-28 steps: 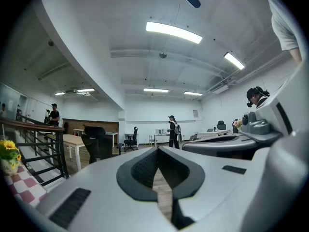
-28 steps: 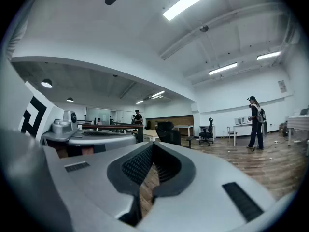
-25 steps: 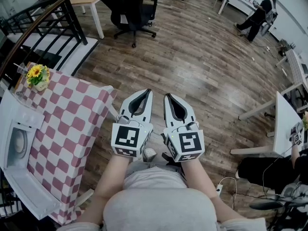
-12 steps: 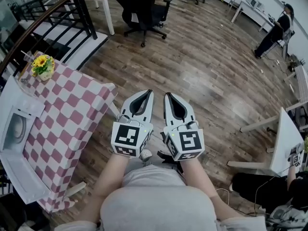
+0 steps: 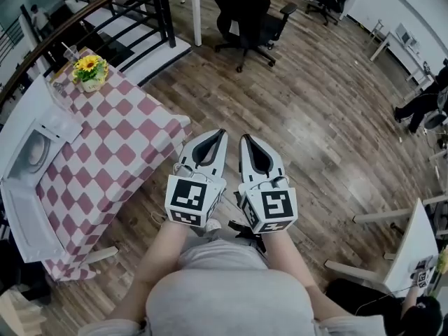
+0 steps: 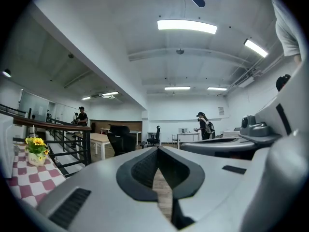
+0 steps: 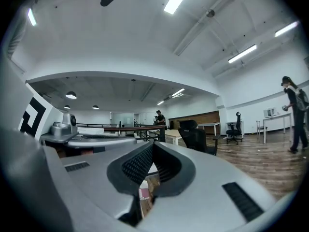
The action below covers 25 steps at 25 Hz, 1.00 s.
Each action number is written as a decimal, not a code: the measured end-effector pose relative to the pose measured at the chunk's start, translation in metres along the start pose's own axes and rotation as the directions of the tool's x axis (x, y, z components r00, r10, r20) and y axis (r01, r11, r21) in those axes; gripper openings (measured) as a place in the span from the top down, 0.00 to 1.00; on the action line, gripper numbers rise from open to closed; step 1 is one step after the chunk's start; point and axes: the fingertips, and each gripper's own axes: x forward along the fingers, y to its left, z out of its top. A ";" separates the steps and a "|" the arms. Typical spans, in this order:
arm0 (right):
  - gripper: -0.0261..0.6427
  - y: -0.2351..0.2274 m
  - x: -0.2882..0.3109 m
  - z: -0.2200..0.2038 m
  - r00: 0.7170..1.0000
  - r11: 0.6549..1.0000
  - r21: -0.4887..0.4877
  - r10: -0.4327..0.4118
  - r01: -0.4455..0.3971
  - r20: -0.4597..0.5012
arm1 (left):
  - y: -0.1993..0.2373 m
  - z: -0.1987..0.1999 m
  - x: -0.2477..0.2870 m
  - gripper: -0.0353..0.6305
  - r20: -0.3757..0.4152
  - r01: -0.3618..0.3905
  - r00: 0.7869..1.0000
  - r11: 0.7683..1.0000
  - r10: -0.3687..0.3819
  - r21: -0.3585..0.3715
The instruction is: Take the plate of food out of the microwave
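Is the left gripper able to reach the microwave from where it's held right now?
Probably not. The left gripper is held near the body over the floor, apart from the checkered table; the microwave sits on the table's far left side. Nothing blocks the way; stepping closer should do.

Over at the far left of the head view stands the white box-shaped microwave (image 5: 19, 121), upright at the far end of the pink-and-white checked surface (image 5: 119, 142), close to that surface's edge. Its flat white door (image 5: 24, 219) is swung wide open and juts out past the cavity towards the near side. Inside the open cavity there is a pale, round, greyish plate (image 5: 33, 152) lying flat on the floor of the chamber. It is too small and too dim here to make out what food sits on it.
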 end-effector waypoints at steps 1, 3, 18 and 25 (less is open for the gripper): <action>0.93 0.003 0.004 -0.001 1.000 1.000 0.003 0.011 -0.011 -0.002 | 0.005 -0.001 -0.002 0.94 -0.002 -0.012 1.000 1.000 0.012 0.000; 0.93 0.011 0.013 -0.004 0.999 0.999 0.008 0.035 -0.035 -0.006 | 0.016 -0.003 -0.005 0.94 -0.006 -0.037 0.999 0.999 0.037 -0.003; 0.93 0.083 0.062 -0.014 0.983 0.983 -0.008 0.181 -0.182 -0.026 | 0.125 -0.020 -0.050 0.94 -0.018 -0.255 0.967 0.966 0.254 -0.036; 0.93 0.114 0.082 -0.016 0.976 0.976 -0.018 0.216 -0.217 -0.030 | 0.159 -0.019 -0.071 0.94 -0.004 -0.297 0.955 0.954 0.297 -0.037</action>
